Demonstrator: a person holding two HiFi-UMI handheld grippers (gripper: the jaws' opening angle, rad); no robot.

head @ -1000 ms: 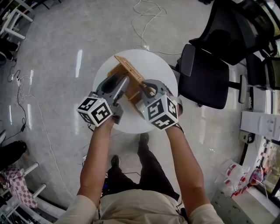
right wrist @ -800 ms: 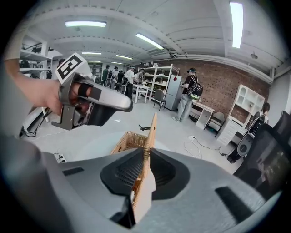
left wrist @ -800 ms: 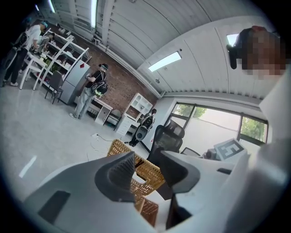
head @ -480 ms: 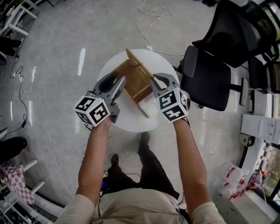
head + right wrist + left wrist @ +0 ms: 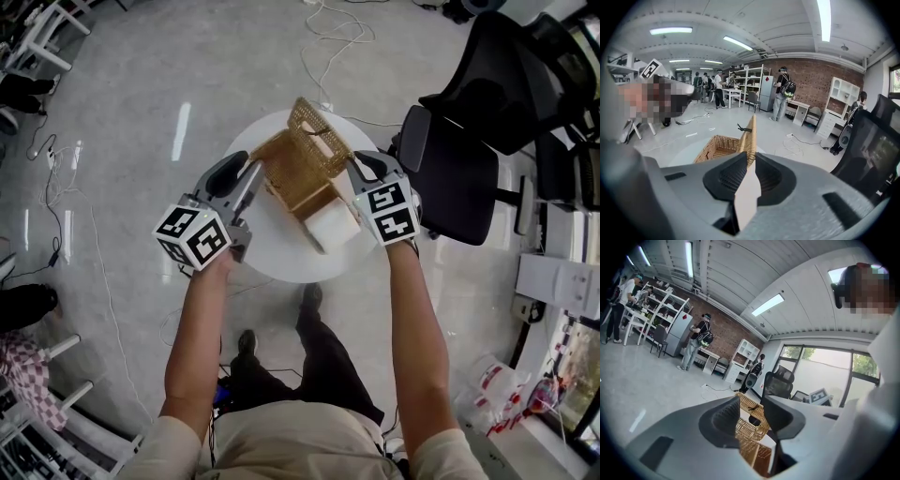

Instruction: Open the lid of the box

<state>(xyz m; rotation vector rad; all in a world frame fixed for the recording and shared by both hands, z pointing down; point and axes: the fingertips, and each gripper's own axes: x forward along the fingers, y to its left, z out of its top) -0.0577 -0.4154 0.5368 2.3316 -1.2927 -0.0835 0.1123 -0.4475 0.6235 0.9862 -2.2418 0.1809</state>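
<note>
Wicker box (image 5: 292, 180) sits open, its lid (image 5: 321, 139) upright in right tool (image 5: 749, 174).

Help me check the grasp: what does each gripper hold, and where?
Right gripper clamps the lid by its free edge. Left gripper holds nothing: its jaws, just closing slightly, stand apart with the box beyond them.

Right tool (image 5: 748, 165) grips lid (image 5: 750, 133); left tool's (image 5: 751, 408) just-narrowed jaws press nothing.
</note>
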